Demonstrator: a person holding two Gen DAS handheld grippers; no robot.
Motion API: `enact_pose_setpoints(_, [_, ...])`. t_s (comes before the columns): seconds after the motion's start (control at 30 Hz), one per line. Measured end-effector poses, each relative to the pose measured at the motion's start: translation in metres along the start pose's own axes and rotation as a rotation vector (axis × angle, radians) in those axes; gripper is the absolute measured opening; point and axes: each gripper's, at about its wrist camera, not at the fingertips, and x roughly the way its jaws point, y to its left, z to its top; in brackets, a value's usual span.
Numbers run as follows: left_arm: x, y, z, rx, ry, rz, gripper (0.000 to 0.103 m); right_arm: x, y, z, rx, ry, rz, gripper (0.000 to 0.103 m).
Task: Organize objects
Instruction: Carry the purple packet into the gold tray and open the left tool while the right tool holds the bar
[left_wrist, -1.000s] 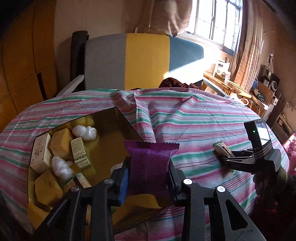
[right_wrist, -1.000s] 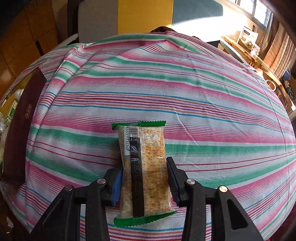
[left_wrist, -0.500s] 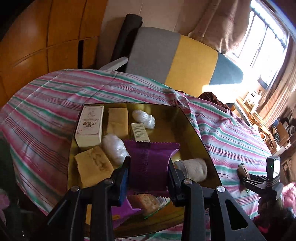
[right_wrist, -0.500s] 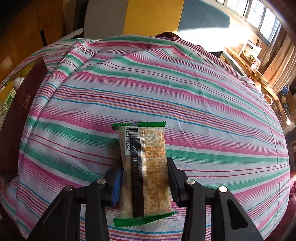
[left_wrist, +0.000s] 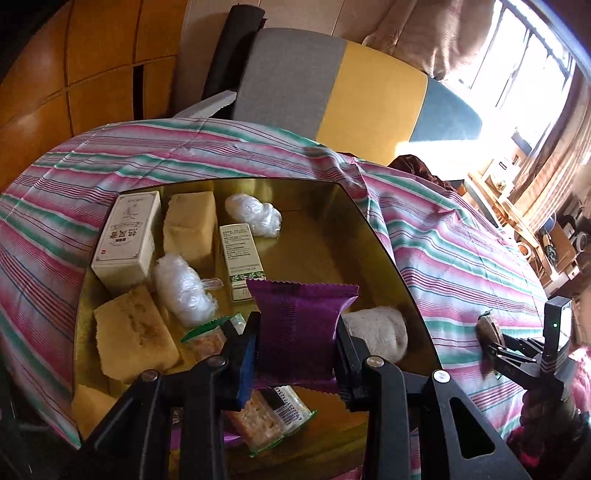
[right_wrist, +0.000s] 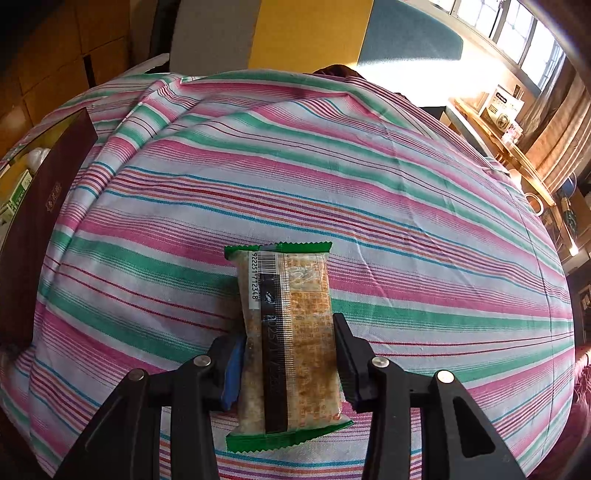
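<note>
My left gripper (left_wrist: 295, 343) is shut on a purple snack packet (left_wrist: 299, 325) and holds it above the gold-lined box (left_wrist: 321, 221). The box holds a white carton (left_wrist: 127, 236), yellow sponge blocks (left_wrist: 135, 334), plastic-wrapped bundles (left_wrist: 183, 290), a small green-and-white box (left_wrist: 242, 258), a white roll (left_wrist: 376, 328) and cracker packets (left_wrist: 266, 415). My right gripper (right_wrist: 288, 354) is shut on a green-edged cracker packet (right_wrist: 288, 332) just above the striped tablecloth (right_wrist: 332, 184). The right gripper also shows in the left wrist view (left_wrist: 517, 350).
The box's dark outer wall (right_wrist: 40, 229) stands at the left of the right wrist view. A grey, yellow and blue sofa (left_wrist: 354, 96) lies behind the table. A wooden shelf with clutter (left_wrist: 517, 206) stands by the window at the right.
My left gripper has carried the purple packet leftward from beside the box to over its contents, and closer to them. My right gripper keeps hold of the cracker packet and has shifted only slightly.
</note>
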Motion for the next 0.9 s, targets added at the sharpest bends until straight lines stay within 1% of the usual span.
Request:
enact_pose_setpoints(0.07, [0.008, 0.002, 0.004, -0.027, 0.020, 0.000, 0.036, 0.000, 0.000, 0.000, -0.004, -0.001, -0.002, 0.043])
enact_pose_setpoints(0.13, [0.018, 0.002, 0.008, -0.034, 0.032, 0.010, 0.036, 0.000, 0.000, 0.000, -0.008, -0.002, -0.004, 0.043])
enact_pose_setpoints(0.3, [0.046, 0.000, 0.008, -0.022, 0.065, 0.087, 0.037, 0.000, 0.001, 0.000, -0.012, -0.003, -0.005, 0.043])
enact_pose_setpoints(0.37, [0.055, -0.003, 0.006, -0.001, 0.073, 0.107, 0.038, 0.000, 0.002, 0.000, -0.013, -0.003, -0.005, 0.043])
enact_pose_setpoints(0.47, [0.059, -0.007, 0.001, 0.041, 0.070, 0.142, 0.043, -0.001, 0.002, 0.000, -0.013, -0.003, -0.006, 0.043])
enact_pose_setpoints(0.53, [0.058, -0.009, -0.002, 0.062, 0.056, 0.155, 0.046, -0.001, 0.002, 0.000, -0.014, -0.004, -0.005, 0.043])
enact_pose_setpoints(0.6, [0.052, -0.012, -0.003, 0.083, 0.029, 0.169, 0.053, -0.001, 0.002, 0.000, -0.014, -0.004, -0.005, 0.043])
enact_pose_setpoints(0.7, [0.042, -0.014, -0.004, 0.112, 0.002, 0.194, 0.053, -0.001, 0.002, 0.000, -0.014, -0.004, -0.005, 0.043])
enact_pose_setpoints(0.9, [0.020, -0.011, -0.008, 0.100, -0.040, 0.195, 0.056, -0.002, 0.002, 0.000, -0.006, -0.003, -0.001, 0.043])
